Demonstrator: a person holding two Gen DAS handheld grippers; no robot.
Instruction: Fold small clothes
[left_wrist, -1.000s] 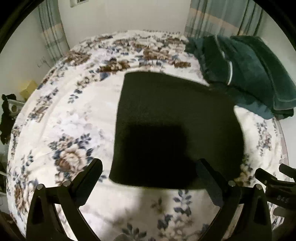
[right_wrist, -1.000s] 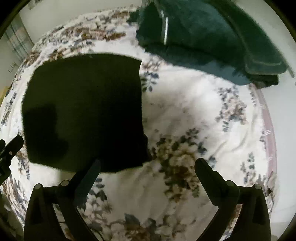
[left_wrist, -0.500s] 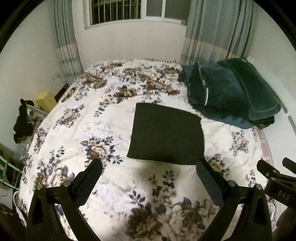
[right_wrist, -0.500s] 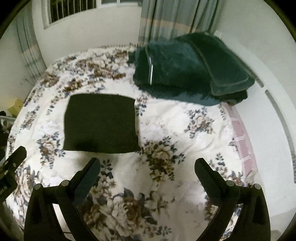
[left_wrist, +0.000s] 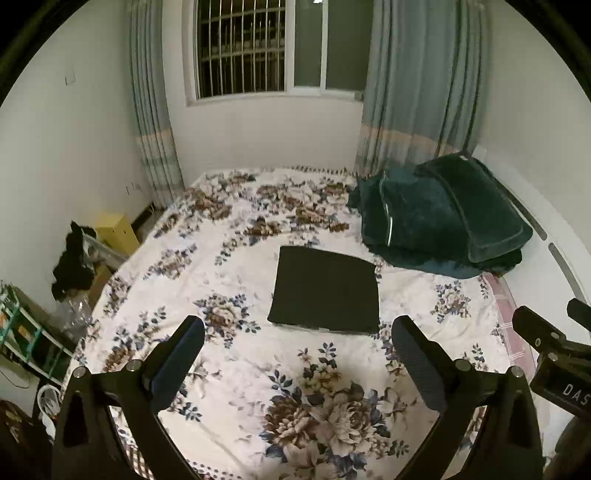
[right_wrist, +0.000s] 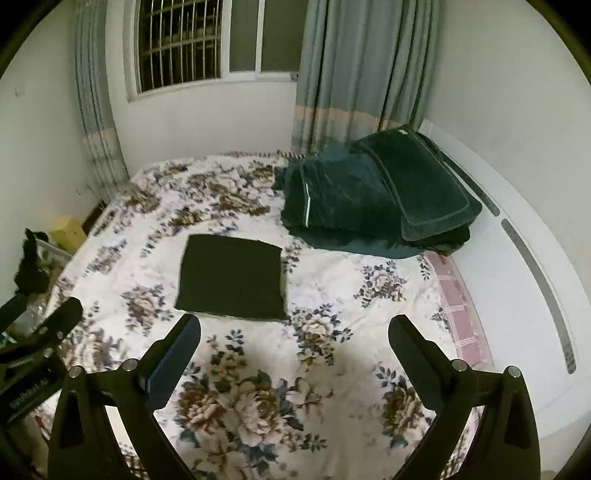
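While both tools hang above the bed, change: they have pulled back and up from the dark garment (left_wrist: 325, 291), which a second ago filled each wrist view and now sits small in mid-frame.
Garment: a flat, squarish dark fold lying on the floral bedspread (left_wrist: 229, 369), near the bed's middle, just beside the green blanket pile (left_wrist: 439, 225) but apart from it.
Left tool (left_wrist: 295, 354): jaws spread wide, holding nothing, well clear of the cloth.
Right tool (right_wrist: 293, 350): jaws likewise wide and empty; its frame shows at the right edge of the left view.
Edges: the near edge looks even, though a thin lower layer peeks out there.
Meaning for the task: by my reading this piece is folded and released; the retreat suggests the fold is finished.
Next: no other small garment is plainly in reach.
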